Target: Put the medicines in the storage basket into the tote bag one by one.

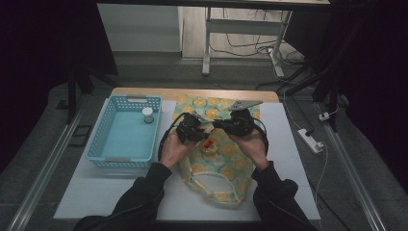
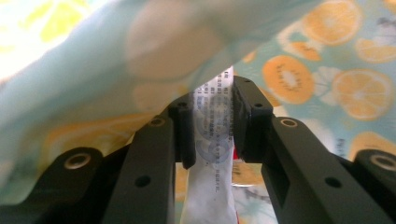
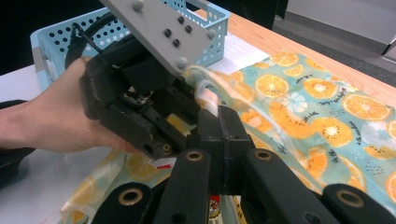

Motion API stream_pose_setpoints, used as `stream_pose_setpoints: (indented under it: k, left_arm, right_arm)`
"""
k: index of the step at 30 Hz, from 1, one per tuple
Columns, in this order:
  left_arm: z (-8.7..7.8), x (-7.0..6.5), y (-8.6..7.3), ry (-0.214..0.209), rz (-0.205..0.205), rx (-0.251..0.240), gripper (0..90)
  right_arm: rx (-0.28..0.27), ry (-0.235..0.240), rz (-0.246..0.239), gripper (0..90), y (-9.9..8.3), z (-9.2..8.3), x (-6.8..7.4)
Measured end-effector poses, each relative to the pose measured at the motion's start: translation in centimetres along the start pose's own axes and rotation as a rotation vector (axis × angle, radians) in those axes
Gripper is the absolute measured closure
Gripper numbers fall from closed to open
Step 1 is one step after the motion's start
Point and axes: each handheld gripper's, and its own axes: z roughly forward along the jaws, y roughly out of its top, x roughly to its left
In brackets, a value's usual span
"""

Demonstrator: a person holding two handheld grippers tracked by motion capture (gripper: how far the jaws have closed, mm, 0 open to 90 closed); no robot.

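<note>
**A:** ok so what's actually going on over the bag (image 1: 216,166)? Both grippers look jammed together in the high view.

**B:** Pretty much. The left gripper (image 1: 204,131) and right gripper (image 1: 219,124) meet nose to nose just above the middle of the bag, which lies flat on the table (image 1: 288,159) with its handles at 6 o'clock. The left one has its jaws narrowed on a white packet (image 2: 215,154). In the left gripper view you can see the pads pressing it from both sides, printed text running up it, and the bag's fabric draped over the top from 10 o'clock.

**A:** And the right one?

**B:** Jaws fully together in the right gripper view (image 3: 219,135). A thin bit of the bag's cloth edge runs up from the tips toward 11 o'clock, so it seems to be pinching the fabric, though I can't tell for sure how much is caught. The left gripper (image 3: 140,107) sits right behind it at 10 o'clock, grey plate on top, a hand wrapped around it.

**A:** Anything else on the table?

**B:** Blue basket (image 1: 108,144) at 9 o'clock from the bag, just beside it. A small jar (image 1: 147,114) stands in its far right corner. There's also something small and red (image 1: 208,144) on the bag just under the grippers, too tiny to identify.
</note>
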Motion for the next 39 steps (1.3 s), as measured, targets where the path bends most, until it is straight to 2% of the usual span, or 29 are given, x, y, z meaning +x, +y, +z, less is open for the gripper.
stream_pose_setpoints:
  k: [5,13,18,24,26,28,30,31,39]
  left_arm:
    - [0.6,0.4,0.0,0.024,-0.009,0.002,71.4]
    - [1.2,0.4,0.0,0.053,0.001,0.002,70.1]
    - [0.6,0.4,0.0,0.054,0.015,-0.002,62.9]
    - [-0.3,0.1,-0.1,0.036,0.031,0.007,54.6]
    - [-0.7,-0.1,-0.2,0.017,0.033,0.002,53.2]
    - [-1.0,-0.3,-0.2,0.000,0.040,0.005,47.6]
    - [-1.3,-0.6,-0.2,0.005,0.054,0.017,45.8]
    - [-1.5,-0.8,-0.2,0.009,0.059,0.015,42.8]
    - [-2.9,-1.7,-0.4,-0.032,0.080,-0.016,32.3]
  right_arm:
    - [0.007,0.000,0.001,90.0,-0.1,0.2,0.0]
    - [0.010,-0.002,0.002,90.0,-0.2,0.2,-0.2]
    - [0.012,-0.004,0.007,90.0,-0.2,0.2,-0.3]
    - [0.011,-0.004,0.008,90.0,-0.3,0.2,-0.4]
    - [0.011,-0.004,0.008,90.0,-0.3,0.2,-0.4]
    - [0.013,-0.004,0.010,90.0,-0.3,0.2,-0.4]
    - [0.014,-0.004,0.009,90.0,-0.3,0.2,-0.4]
    - [0.014,-0.004,0.010,90.0,-0.3,0.2,-0.4]
    - [0.015,-0.002,0.012,90.0,-0.3,0.2,-0.4]
